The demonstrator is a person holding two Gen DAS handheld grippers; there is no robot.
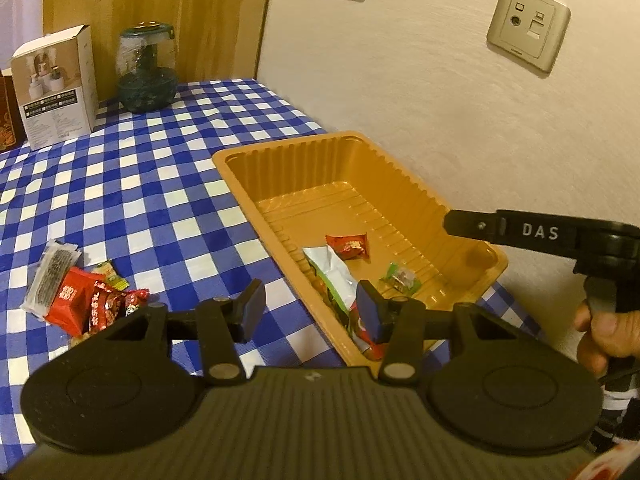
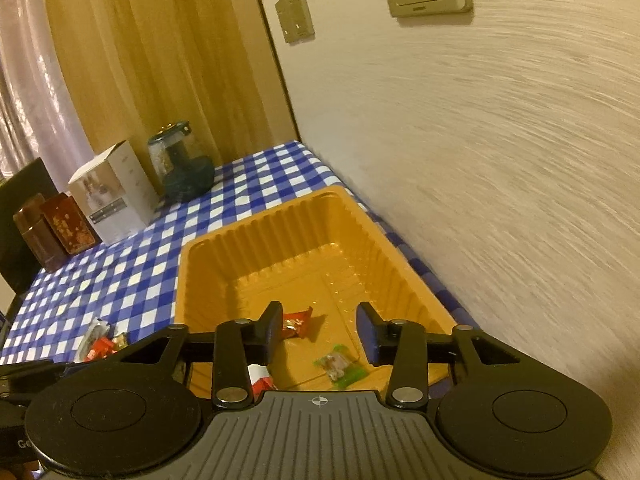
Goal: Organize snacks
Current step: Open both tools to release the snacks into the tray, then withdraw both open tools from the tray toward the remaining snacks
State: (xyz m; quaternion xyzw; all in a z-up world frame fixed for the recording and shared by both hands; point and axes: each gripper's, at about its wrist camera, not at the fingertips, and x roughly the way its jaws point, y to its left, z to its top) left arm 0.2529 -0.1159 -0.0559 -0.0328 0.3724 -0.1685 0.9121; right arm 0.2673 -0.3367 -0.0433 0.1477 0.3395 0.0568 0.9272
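Observation:
An orange plastic tray point(image 1: 256, 152) lies on the blue checked tablecloth by the wall; it also shows in the right wrist view point(image 2: 208, 248). In it lie a red candy point(image 1: 348, 245), a green-wrapped candy point(image 1: 400, 278) and a silver-green packet point(image 1: 332, 276). A pile of loose snacks point(image 1: 76, 292) lies on the cloth left of the tray. My left gripper point(image 1: 312, 310) is open and empty over the tray's near left edge. My right gripper point(image 2: 322, 330) is open and empty above the tray's near end, over the red candy point(image 2: 296, 322) and green candy point(image 2: 338, 364).
A white carton point(image 1: 56, 88) and a glass jar point(image 1: 146, 70) stand at the table's far end before a wooden panel. Two dark red boxes point(image 2: 52, 228) stand beside the carton. The wall with sockets point(image 1: 528, 26) runs along the tray's right side.

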